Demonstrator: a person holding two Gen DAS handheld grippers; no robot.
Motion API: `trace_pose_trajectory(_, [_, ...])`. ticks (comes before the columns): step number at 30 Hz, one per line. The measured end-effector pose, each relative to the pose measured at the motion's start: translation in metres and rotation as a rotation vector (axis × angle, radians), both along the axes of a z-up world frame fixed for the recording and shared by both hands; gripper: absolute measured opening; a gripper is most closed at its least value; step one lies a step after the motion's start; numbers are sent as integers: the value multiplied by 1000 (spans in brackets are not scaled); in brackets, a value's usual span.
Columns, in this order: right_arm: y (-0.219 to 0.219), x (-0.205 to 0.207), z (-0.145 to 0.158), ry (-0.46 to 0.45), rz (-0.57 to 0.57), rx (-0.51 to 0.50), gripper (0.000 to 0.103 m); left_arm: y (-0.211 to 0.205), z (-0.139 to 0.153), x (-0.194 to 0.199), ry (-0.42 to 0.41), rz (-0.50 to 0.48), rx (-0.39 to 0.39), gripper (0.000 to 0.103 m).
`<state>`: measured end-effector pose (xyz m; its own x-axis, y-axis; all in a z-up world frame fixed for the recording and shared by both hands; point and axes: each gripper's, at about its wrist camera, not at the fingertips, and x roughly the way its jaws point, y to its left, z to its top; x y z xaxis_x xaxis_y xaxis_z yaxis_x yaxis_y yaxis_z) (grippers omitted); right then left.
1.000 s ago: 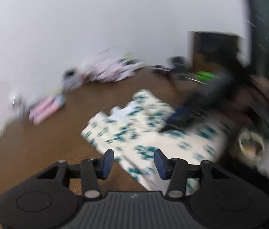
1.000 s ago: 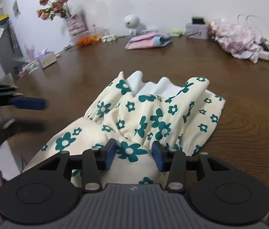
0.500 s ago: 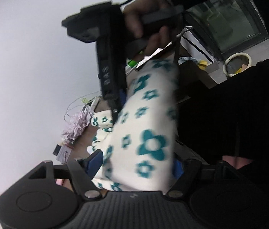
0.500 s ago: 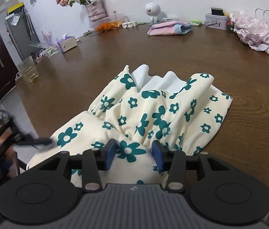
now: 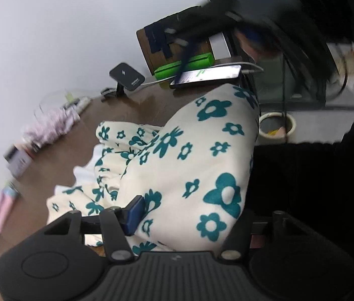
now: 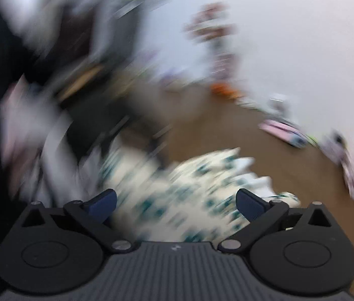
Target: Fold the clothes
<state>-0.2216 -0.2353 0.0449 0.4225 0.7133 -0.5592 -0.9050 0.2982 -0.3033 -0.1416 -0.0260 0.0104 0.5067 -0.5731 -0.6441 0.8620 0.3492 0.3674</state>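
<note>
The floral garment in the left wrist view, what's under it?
The floral garment lies on the brown wooden table, bare around its far edges. White lining peeks out beneath it. Whatever else sits under the cloth is covered.

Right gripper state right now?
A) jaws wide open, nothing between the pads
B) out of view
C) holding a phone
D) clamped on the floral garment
A: in the right wrist view the right gripper has its blue pads spread far apart, and the floral garment lies blurred on the table beyond them, not pinched.
</note>
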Motion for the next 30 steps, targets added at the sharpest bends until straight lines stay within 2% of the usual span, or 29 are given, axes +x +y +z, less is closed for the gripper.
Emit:
trace_pose_trajectory(3, [12, -5, -22, -114, 59, -107, 102, 3, 5, 13, 77, -2, -21, 55])
trace_pose_trajectory(7, [25, 18, -43, -173, 27, -132, 98, 10, 8, 6, 162, 8, -61, 53])
trace_pose_trajectory(10, [32, 46, -43, 1, 16, -125, 80, 16, 13, 12, 262, 62, -124, 45])
trace_pose_trajectory(11, [31, 55, -40, 76, -2, -97, 74, 20, 17, 14, 318, 78, -155, 43])
trace_pose_trajectory(12, [27, 62, -34, 156, -32, -51, 63, 26, 22, 16, 378, 77, -193, 42])
trace_pose_trajectory(14, [10, 78, -21, 373, -55, 63, 52, 38, 33, 22, 506, 77, -275, 39])
trace_pose_trajectory(16, [-10, 97, -14, 601, -43, 185, 50, 50, 37, 35, 638, 123, -370, 39])
trace_pose_trajectory(17, [-18, 105, -14, 681, -49, 236, 50, 54, 38, 42, 679, 162, -407, 39])
trace_pose_trajectory(20, [-29, 133, -21, 813, -160, 356, 50, 63, 34, 63, 702, 321, -495, 40])
trace_pose_trajectory(22, [-36, 149, -26, 862, -244, 442, 50, 69, 31, 76, 715, 428, -553, 41])
trace_pose_trajectory(23, [-42, 155, -29, 868, -299, 494, 57, 72, 30, 83, 721, 482, -582, 46])
trace_pose_trajectory(24, [-47, 160, -30, 879, -346, 542, 57, 75, 29, 90, 727, 535, -611, 46])
trace_pose_trajectory(25, [-49, 164, -30, 866, -388, 577, 57, 78, 28, 97, 732, 589, -640, 47])
trace_pose_trajectory(27, [-53, 169, -26, 798, -479, 635, 78, 84, 25, 110, 741, 698, -697, 47])
trace_pose_trajectory(29, [-57, 164, -20, 693, -599, 654, 83, 89, 23, 121, 738, 799, -745, 50])
trace_pose_trajectory(30, [-59, 158, -17, 657, -633, 654, 88, 92, 24, 118, 705, 829, -746, 53])
